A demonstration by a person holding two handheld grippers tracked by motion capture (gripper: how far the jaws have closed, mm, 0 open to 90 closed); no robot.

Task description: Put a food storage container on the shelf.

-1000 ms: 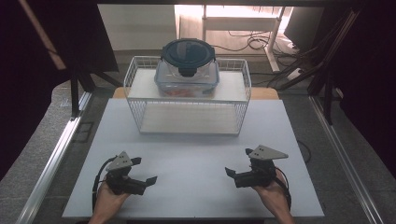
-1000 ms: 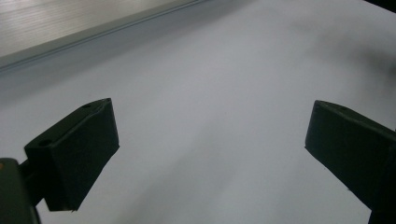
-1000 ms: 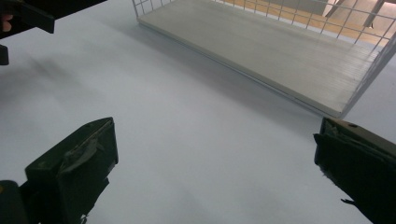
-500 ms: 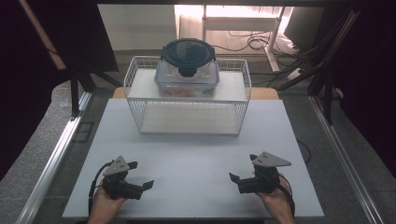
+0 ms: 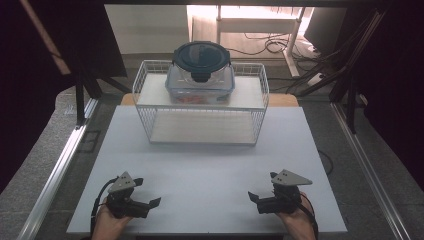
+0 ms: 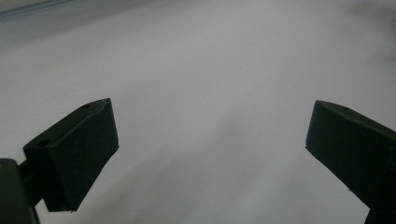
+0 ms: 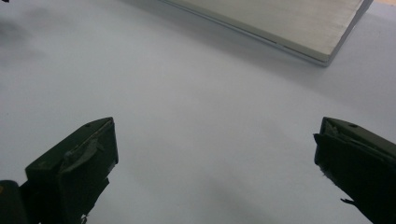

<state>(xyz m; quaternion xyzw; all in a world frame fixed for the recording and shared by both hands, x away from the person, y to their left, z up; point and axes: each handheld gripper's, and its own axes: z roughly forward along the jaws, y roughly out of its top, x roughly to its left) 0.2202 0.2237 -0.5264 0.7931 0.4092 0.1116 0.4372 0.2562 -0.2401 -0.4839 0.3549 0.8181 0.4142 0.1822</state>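
left gripper (image 5: 148,199): drew back toward near edge of surface (image 5: 210,165), slightly leftward | right gripper (image 5: 256,197): pulled back toward near edge, slightly rightward | both: ended farther from wire basket (image 5: 201,120)

Two grippers are in view: the left gripper (image 5: 148,200) and the right gripper (image 5: 260,196), one in each of the person's two hands, left hand (image 5: 107,225) and right hand (image 5: 295,220). Each gripper has two black jaws, four in all, and each pair stands wide apart. Each carries one grey plate on top and one cable. One white counter (image 5: 210,170) bears one wire basket (image 5: 145,80). In the basket sits one clear container (image 5: 200,82), closed by one dark lid (image 5: 201,55). One board (image 5: 200,127) lies under the basket.
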